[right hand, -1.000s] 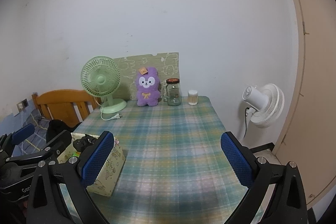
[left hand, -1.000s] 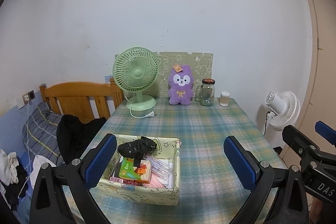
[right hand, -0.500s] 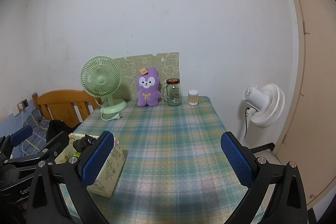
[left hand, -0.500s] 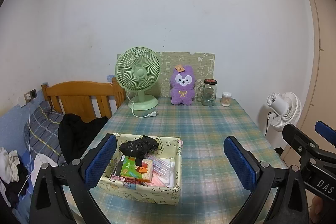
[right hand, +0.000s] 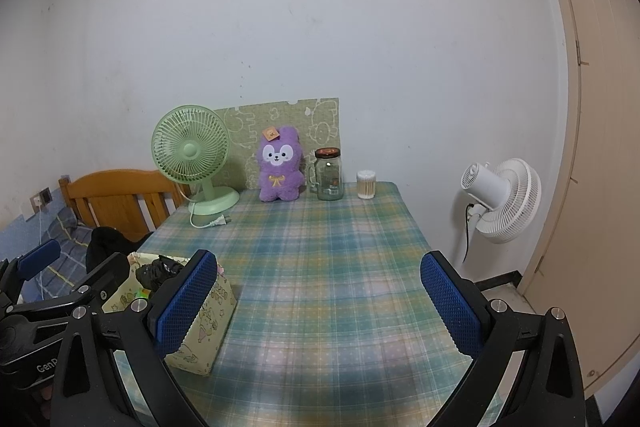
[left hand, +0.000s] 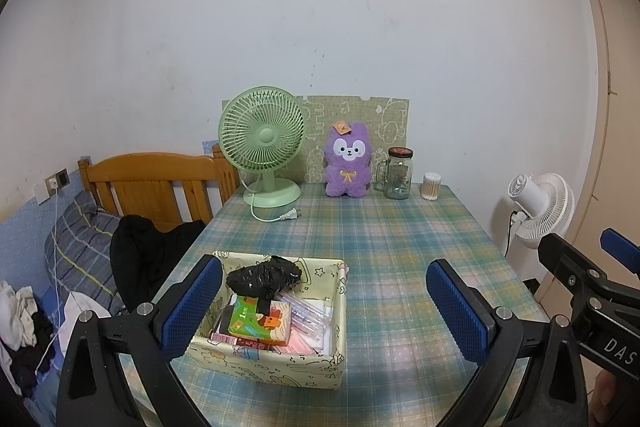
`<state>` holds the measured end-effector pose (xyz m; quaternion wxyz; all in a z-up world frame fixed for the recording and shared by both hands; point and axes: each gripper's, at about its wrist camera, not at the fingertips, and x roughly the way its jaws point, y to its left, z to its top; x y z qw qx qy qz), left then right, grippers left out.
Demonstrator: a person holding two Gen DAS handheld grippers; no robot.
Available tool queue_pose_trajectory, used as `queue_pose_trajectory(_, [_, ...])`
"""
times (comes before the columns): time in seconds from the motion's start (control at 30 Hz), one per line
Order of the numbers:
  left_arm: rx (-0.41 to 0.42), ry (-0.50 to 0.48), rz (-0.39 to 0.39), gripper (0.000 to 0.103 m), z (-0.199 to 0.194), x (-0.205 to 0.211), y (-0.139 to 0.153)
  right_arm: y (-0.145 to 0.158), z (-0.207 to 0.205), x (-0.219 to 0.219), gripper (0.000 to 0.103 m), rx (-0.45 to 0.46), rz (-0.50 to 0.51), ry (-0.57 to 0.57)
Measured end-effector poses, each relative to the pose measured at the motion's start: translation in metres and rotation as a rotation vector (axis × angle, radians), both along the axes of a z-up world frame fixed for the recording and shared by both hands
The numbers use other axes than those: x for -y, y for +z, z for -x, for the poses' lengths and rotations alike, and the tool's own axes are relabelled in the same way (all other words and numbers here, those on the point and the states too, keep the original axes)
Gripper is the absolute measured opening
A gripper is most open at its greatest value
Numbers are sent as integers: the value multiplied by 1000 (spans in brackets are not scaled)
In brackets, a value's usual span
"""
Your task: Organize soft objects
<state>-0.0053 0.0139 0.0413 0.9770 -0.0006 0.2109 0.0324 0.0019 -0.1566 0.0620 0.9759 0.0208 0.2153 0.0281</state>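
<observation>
Little change since earlier frames: left wrist view drifts slightly, box sits marginally farther right in frame; objects unmoved. Left gripper (left hand: 324,307) hangs over near-left table (left hand: 400,247), jaws spread wide, holding nothing. Right gripper (right hand: 318,301) over near edge, jaws likewise released, empty. Purple plush toy (left hand: 347,159) upright at far edge, between green fan (left hand: 262,143) and glass jar (left hand: 397,173). Patterned fabric box (left hand: 280,367) near-left, holds black crumpled item (left hand: 262,277), colourful carton (left hand: 258,321). Cotton swab tub (left hand: 431,185) right of jar.

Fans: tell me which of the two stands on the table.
The green fan, standing on the plaid table beside the purple plush. The white fan stands off its right edge.
</observation>
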Motion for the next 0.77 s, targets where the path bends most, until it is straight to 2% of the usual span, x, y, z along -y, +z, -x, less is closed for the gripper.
queue_pose_trajectory(0.77, [-11, -4, 0, 103, -4, 3, -5, -2, -1, 1, 103, -3, 3, -8])
